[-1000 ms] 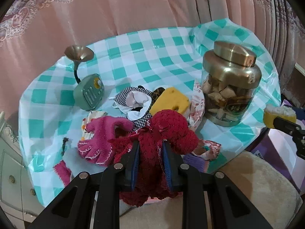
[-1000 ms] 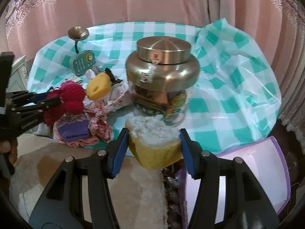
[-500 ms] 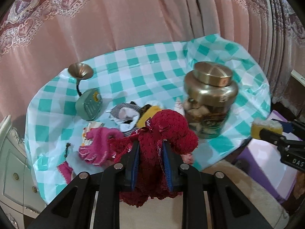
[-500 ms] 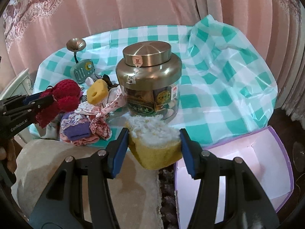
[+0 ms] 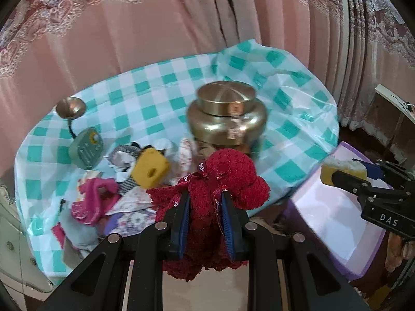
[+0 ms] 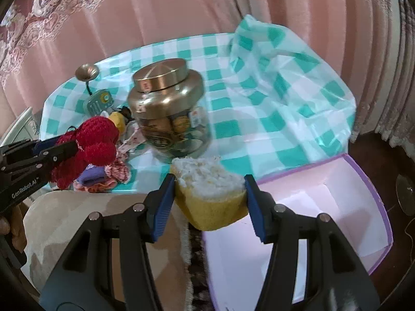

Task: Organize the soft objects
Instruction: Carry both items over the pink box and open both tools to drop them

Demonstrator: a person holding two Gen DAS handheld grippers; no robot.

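Both claws pulled back from worktop: left claw (image 5: 203, 213) grips fuzzy dark-red knit toy (image 5: 220, 178), right claw (image 6: 207, 194) grips yellow sponge w/ white top (image 6: 210, 194), now over pink open box (image 6: 324, 202) at lower right; drop-off likely next.

Gold-lidded glass jar (image 5: 227, 119) upright on teal-checked tablecloth (image 5: 160, 90). Green radio (image 5: 87, 151) and brass horn (image 5: 70, 107) left of it. Pink curtain (image 5: 145, 26) behind.

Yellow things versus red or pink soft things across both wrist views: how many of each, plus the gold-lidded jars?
Yellow: 2, the yellow sponge in the right gripper and the yellow holed foam block on the table.
Red or pink: 2, the dark red knit toy in the left gripper and the pink glove.
Gold-lidded jar: 1.
Total: 5.
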